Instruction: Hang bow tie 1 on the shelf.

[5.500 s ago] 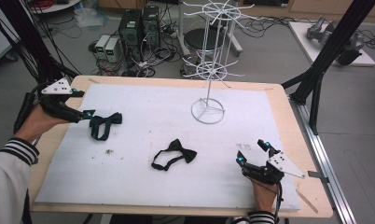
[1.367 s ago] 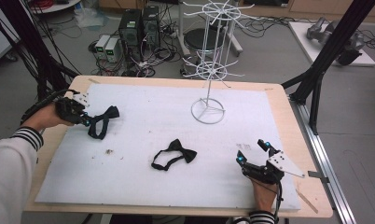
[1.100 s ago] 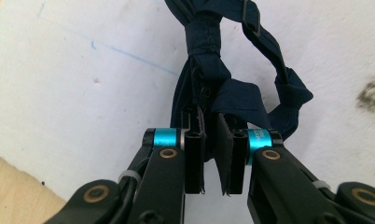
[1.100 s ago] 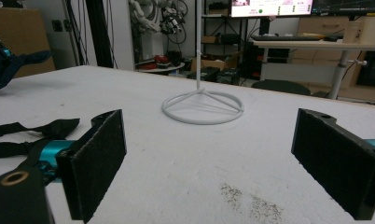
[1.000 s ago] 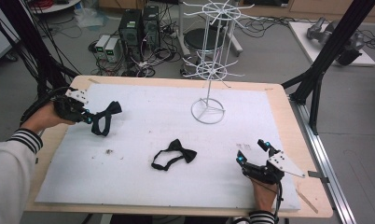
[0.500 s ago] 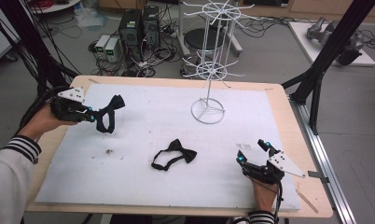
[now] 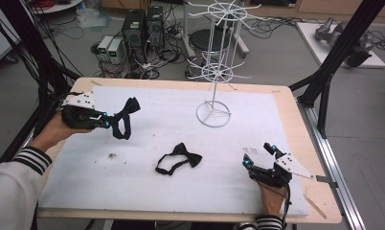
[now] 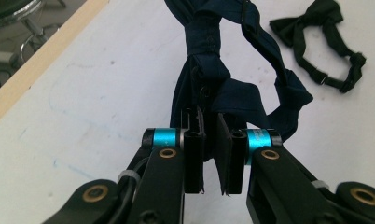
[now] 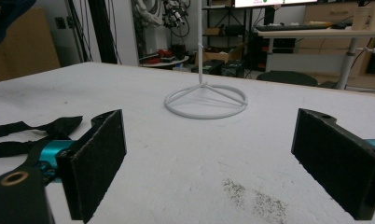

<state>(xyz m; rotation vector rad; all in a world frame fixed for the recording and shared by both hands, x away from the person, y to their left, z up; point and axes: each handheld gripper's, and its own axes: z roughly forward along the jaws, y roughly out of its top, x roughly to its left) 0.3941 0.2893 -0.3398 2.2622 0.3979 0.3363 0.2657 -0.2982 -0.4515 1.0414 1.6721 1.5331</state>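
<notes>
The left gripper [image 7: 106,123] was clamped on a navy bow tie [image 7: 123,117], which hung clear of the white mat [image 7: 147,191], well to the left of the white wire stand [image 7: 213,113] in the high view. In the left gripper view the pads pinched the cloth near its knot [image 8: 212,135]; the strap looped away behind the folds, and its far end ran out of the top of that picture, so the clasp could not be made out. A second, black bow tie [image 7: 180,158] lay flat on the mat, nearer the person than the stand's ring base. The right gripper [image 7: 260,155] rested on the mat, to the right of and nearer than the stand, its jaws wide apart with nothing between them. In the right gripper view the stand's upper arms were cut off at the top, and the black tie's strap [image 9: 31,127] lay partly hidden behind the left jaw.
</notes>
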